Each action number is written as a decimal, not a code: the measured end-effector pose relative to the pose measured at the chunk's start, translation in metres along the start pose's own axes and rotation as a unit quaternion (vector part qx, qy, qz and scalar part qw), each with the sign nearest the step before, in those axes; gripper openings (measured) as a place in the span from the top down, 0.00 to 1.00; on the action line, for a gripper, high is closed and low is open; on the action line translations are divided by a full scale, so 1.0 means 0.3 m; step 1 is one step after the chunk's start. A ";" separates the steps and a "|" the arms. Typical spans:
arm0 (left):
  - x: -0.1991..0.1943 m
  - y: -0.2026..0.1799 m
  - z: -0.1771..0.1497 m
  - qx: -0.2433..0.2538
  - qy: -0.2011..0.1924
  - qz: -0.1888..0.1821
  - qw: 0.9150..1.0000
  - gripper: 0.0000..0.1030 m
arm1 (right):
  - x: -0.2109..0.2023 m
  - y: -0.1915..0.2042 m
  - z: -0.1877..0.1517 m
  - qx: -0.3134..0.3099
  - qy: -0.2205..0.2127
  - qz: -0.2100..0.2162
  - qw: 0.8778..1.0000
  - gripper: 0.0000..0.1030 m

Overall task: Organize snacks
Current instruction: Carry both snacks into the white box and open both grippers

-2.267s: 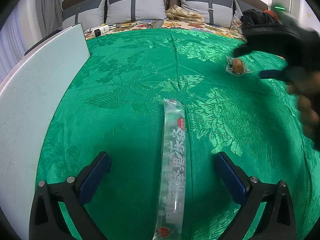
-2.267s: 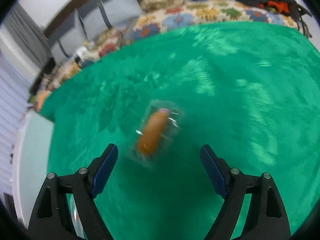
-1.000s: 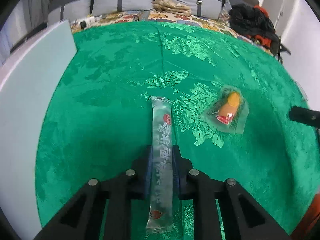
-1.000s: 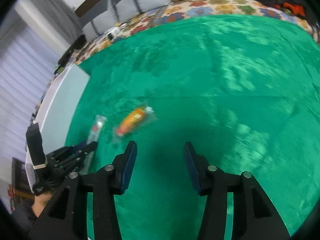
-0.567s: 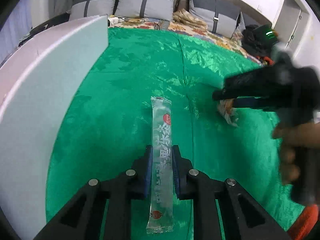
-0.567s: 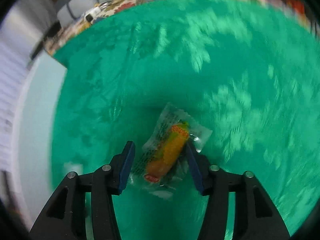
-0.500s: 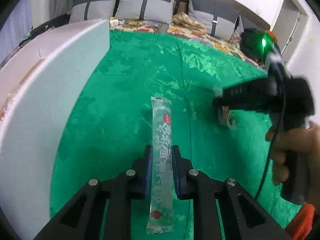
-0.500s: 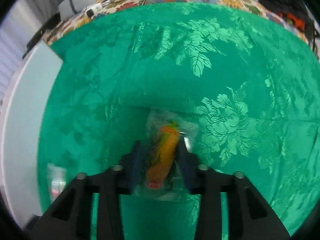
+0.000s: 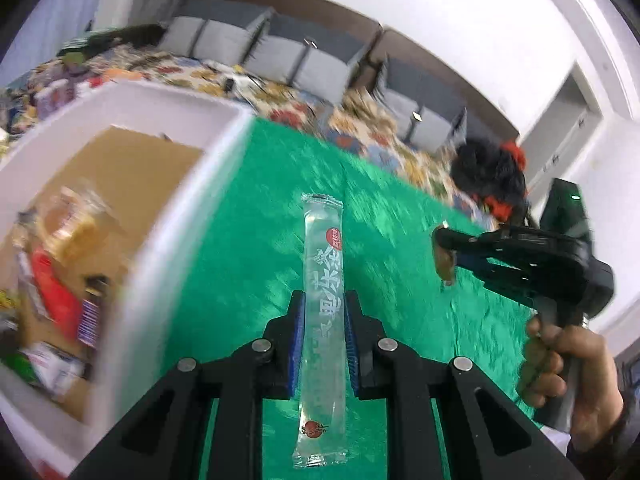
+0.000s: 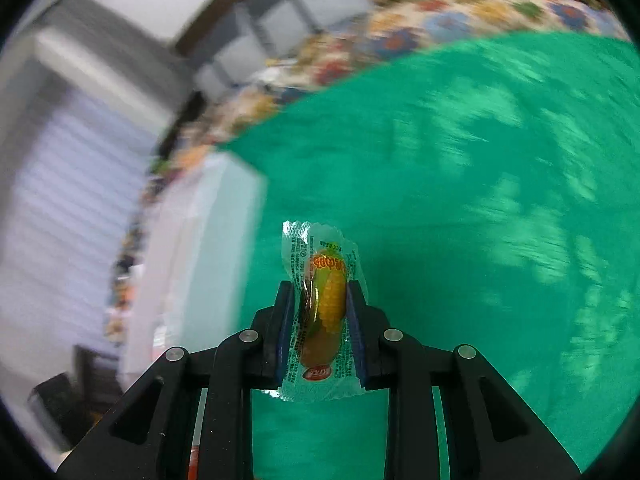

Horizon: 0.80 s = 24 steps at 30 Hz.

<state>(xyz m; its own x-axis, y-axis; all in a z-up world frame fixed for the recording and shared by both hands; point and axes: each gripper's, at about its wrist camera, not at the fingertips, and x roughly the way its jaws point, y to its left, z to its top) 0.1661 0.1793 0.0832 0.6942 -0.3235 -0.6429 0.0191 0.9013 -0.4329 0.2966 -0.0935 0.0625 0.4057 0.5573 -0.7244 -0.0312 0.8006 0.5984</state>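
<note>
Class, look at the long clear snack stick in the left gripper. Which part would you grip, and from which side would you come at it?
Grip the long clear snack stick across its narrow width, somewhat below mid-length, coming in along its long axis from the bottom end. It is long, flat and thin, so pads on the two long edges span it easily, as the left gripper shows.

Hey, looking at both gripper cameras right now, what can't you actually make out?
- Left wrist view: the snacks in the white box are smeared by motion blur, so no labels can be read.
- Left wrist view: the packet in the right gripper is mostly hidden by the fingers.
- Right wrist view: the box is blurred, its inside hidden by its wall.
- Right wrist view: the corn snack print is too small.
</note>
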 end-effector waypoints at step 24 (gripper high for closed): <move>-0.413 0.422 0.090 0.040 -0.094 0.364 0.926 0.00 | 0.186 0.897 -0.339 -0.332 -0.056 -0.020 0.941 0.20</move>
<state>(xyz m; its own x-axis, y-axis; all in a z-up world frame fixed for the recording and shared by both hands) 0.1020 0.3413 0.1250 0.6574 0.4267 -0.6211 -0.4552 0.8817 0.1239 0.2179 0.1755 0.1481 0.5112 0.5271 -0.6789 -0.5631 0.8021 0.1988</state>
